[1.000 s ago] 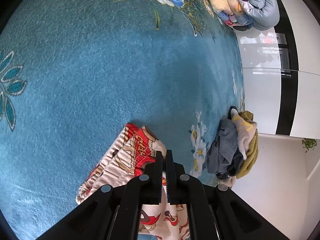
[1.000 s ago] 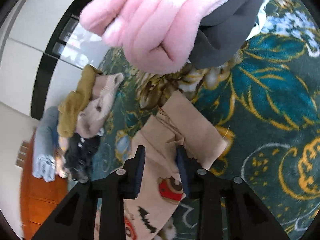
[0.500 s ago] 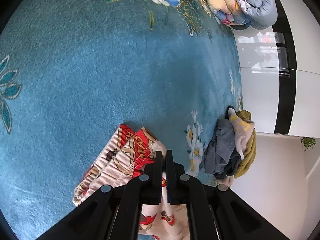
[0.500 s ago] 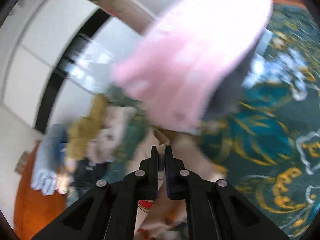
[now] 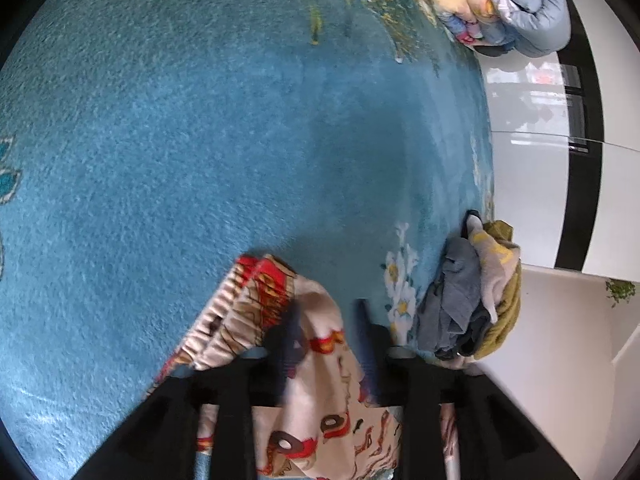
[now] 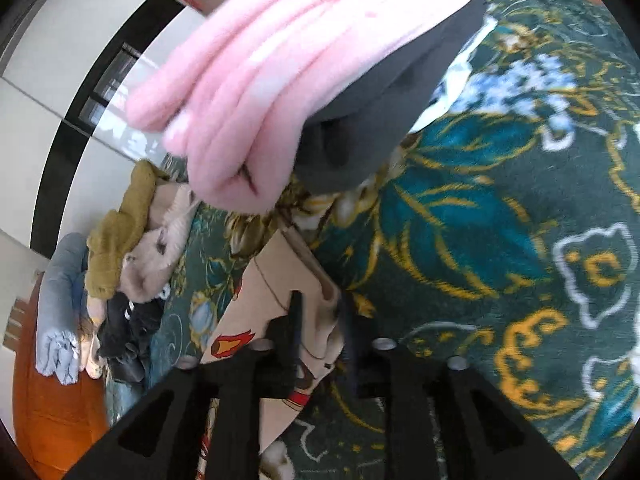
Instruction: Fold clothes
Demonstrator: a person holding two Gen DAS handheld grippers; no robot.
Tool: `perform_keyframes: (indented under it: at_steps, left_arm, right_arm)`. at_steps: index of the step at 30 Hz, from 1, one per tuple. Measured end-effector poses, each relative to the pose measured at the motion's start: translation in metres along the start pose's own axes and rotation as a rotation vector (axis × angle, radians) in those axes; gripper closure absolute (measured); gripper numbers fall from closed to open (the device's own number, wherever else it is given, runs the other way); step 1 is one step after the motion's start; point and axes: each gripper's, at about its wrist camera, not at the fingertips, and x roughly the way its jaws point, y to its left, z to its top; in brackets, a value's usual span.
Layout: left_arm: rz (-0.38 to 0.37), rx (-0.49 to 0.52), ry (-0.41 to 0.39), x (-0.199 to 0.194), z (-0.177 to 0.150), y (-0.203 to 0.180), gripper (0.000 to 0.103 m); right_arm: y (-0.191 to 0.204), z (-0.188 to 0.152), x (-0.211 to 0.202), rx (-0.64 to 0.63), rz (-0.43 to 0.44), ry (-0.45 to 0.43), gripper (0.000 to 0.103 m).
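Note:
A cream garment with red cartoon prints (image 5: 316, 364) lies on the blue carpet (image 5: 200, 140) in the left wrist view, its ribbed waistband to the left. My left gripper (image 5: 326, 316) is open, its fingers apart with the cloth lying between them. In the right wrist view the same garment (image 6: 272, 300) lies on the patterned carpet (image 6: 480, 260). My right gripper (image 6: 320, 312) is open, its fingers astride a bunched edge of the cloth.
A heap of unfolded clothes (image 5: 472, 300) lies at the carpet's edge and also shows in the right wrist view (image 6: 128, 252). Folded quilts (image 5: 512, 0) sit far off. A pink sleeve (image 6: 288, 68) fills the upper right wrist view. White floor lies beyond the carpet.
Both grippers were shut on the printed garment half a second ago and have now opened, letting the cloth go onto the carpet.

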Motion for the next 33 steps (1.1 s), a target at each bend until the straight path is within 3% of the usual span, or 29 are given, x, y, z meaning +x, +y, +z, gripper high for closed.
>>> perform_keyframes:
  at_steps: [4,7,10,13,16,22,27,29,32,33]
  left_arm:
    - [-0.021,0.108,0.014,-0.021,-0.014,-0.013,0.039]
    - [0.056,0.189,-0.02,-0.046,-0.031,-0.008,0.036]
    - [0.134,0.178,-0.055,-0.066,-0.046,0.022,0.035]
    - [0.175,0.215,-0.04,-0.073,-0.062,0.048,0.031]
    - [0.164,0.189,0.016,-0.06,-0.069,0.069,0.031]
    - [0.026,0.113,-0.061,-0.04,-0.071,0.073,0.031]
    - [-0.007,0.084,-0.14,-0.042,-0.075,0.078,0.032]
    - [-0.022,0.063,-0.16,-0.045,-0.073,0.081,0.035]
    - [-0.006,0.026,-0.194,-0.048,-0.07,0.087,0.058]
    - [0.004,0.014,-0.198,-0.048,-0.068,0.089,0.073]
  right_arm:
    - [-0.018,-0.005,-0.013,0.031,0.013,0.023,0.077]
    - [-0.027,-0.012,-0.01,0.056,0.014,0.058,0.077]
    - [-0.035,-0.016,-0.005,0.11,0.035,0.058,0.075]
    - [-0.038,-0.015,-0.002,0.152,0.06,0.047,0.075]
    - [-0.033,-0.015,0.004,0.16,0.067,0.043,0.075]
    - [-0.028,-0.017,0.017,0.178,0.131,0.0,0.075]
    - [-0.029,-0.018,0.019,0.175,0.185,-0.006,0.075]
    - [-0.028,-0.019,0.02,0.164,0.198,-0.004,0.076]
    - [-0.03,-0.019,0.021,0.169,0.198,-0.004,0.083]
    - [-0.031,-0.019,0.021,0.174,0.195,-0.003,0.086]
